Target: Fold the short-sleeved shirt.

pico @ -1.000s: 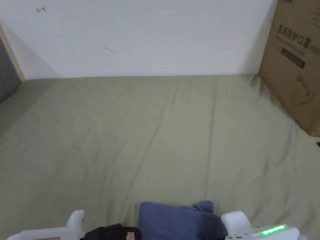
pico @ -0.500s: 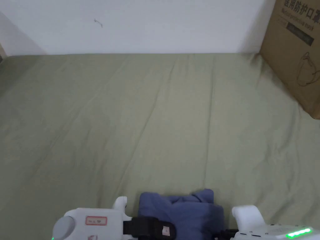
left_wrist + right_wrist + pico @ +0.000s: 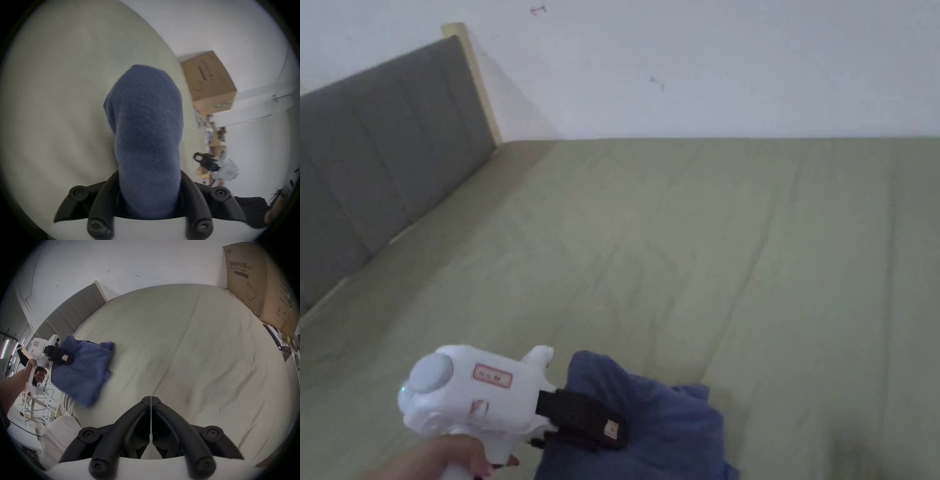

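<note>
Blue shirt bunched in left hand-held gripper, tips hidden | right hand-held gripper closed, seemingly empty

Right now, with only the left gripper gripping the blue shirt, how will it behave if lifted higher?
The blue shirt probably droops limply: it already sags below the left gripper. Folds may slip loose, with the right gripper shut apart from it.

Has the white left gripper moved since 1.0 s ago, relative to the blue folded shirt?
Yes. The white left gripper has come forward and right: earlier it sat beside the blue folded shirt; now its jaws are clamped on it.
</note>
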